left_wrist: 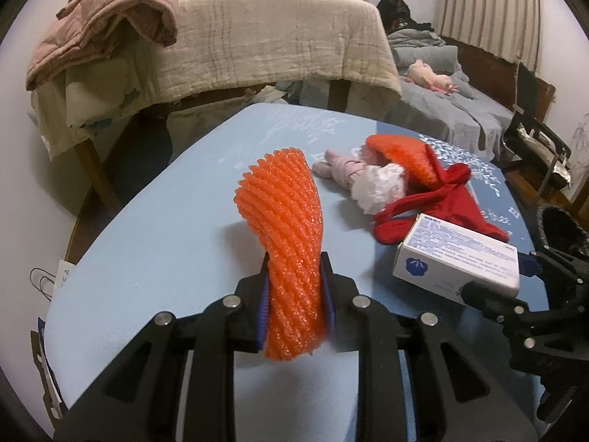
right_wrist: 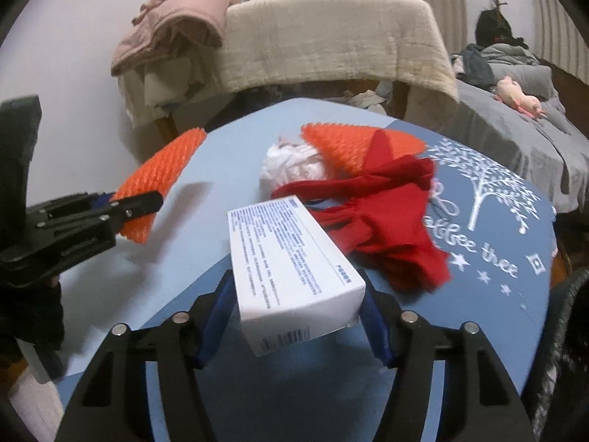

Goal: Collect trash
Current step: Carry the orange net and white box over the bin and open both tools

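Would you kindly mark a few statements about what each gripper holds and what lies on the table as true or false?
1. The left gripper is shut on the orange foam net. True.
2. The right gripper is empty. False: its jaws clamp the white box.
3. A second orange foam net lies on the table. True.
4. The red cloth is folded neatly. False: it lies crumpled.
5. The white box lies flat on the table. False: it is held above it.

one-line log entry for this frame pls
left tool: shut on orange foam net | right tool: shut on white box | both lifted above table | second net, red cloth remain
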